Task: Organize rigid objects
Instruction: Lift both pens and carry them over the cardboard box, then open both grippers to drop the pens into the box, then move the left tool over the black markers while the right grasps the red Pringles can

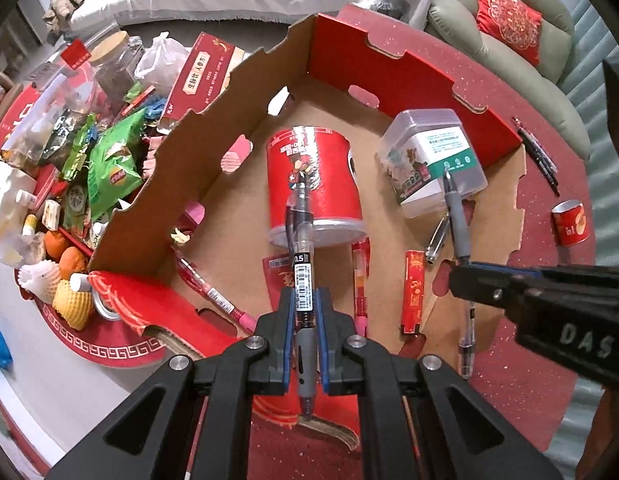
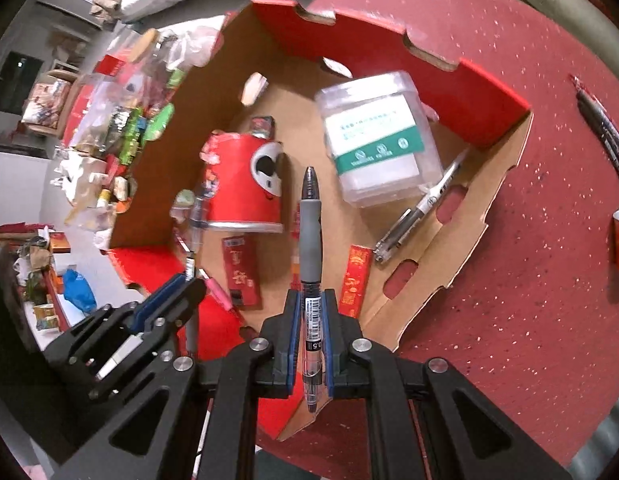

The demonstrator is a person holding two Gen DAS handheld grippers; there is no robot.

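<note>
In the left wrist view, your left gripper (image 1: 305, 320) has its jaws pinched on a black gel pen (image 1: 301, 276), gripped near the grey sleeve so that most of the clear barrel projects forward over the cardboard tray (image 1: 213, 148). The red canister (image 1: 313, 184) lies directly beyond the pen's far end; if you descend on this line, the pen can strike it and pivot in the pads. The right gripper (image 1: 463, 280) enters from the right with its own pen, close enough that the two pens may collide if both hands converge. In the right wrist view, your right gripper (image 2: 311, 320) has its jaws clamped on a second black gel pen (image 2: 310, 240), held by the labelled barrel with the grey sleeve and tip well ahead. That long overhang gives leverage (a light knock on the tray floor could twist it loose). The clear lidded box (image 2: 379, 140) stands just right of the tip, and loose pens and red packets (image 2: 241, 272) cover the tray floor, so a released pen may roll or land crosswise.
</note>
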